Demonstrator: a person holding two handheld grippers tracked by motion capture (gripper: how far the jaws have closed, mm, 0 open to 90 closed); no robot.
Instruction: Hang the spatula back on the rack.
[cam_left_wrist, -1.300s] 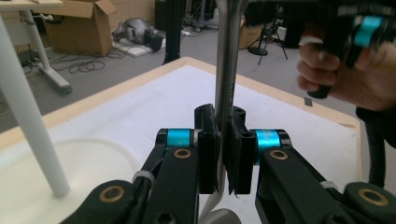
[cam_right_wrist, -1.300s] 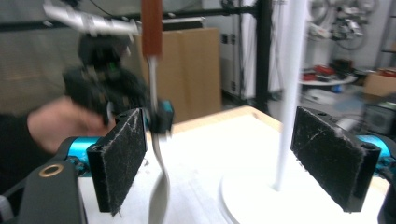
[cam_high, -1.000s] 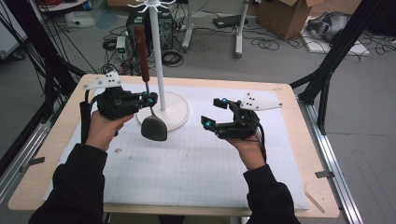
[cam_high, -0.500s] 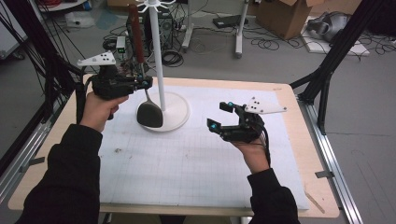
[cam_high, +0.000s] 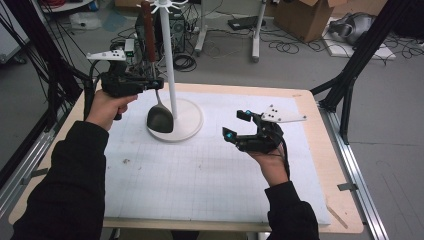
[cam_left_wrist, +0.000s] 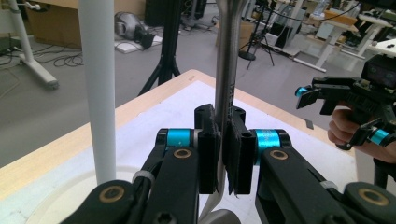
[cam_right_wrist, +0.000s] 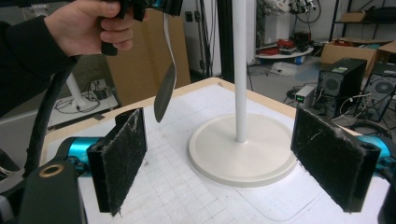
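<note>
Steel ladle (cam_high: 159, 117) clenched in left tool (cam_high: 150, 84); right tool (cam_high: 235, 125) released. Handle may knock white stand (cam_high: 170, 65).

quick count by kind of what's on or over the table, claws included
claws: 2, left claw shut on the ladle, right claw open
ladles: 1
white stands: 1
white grid mats: 1
total: 5
</note>
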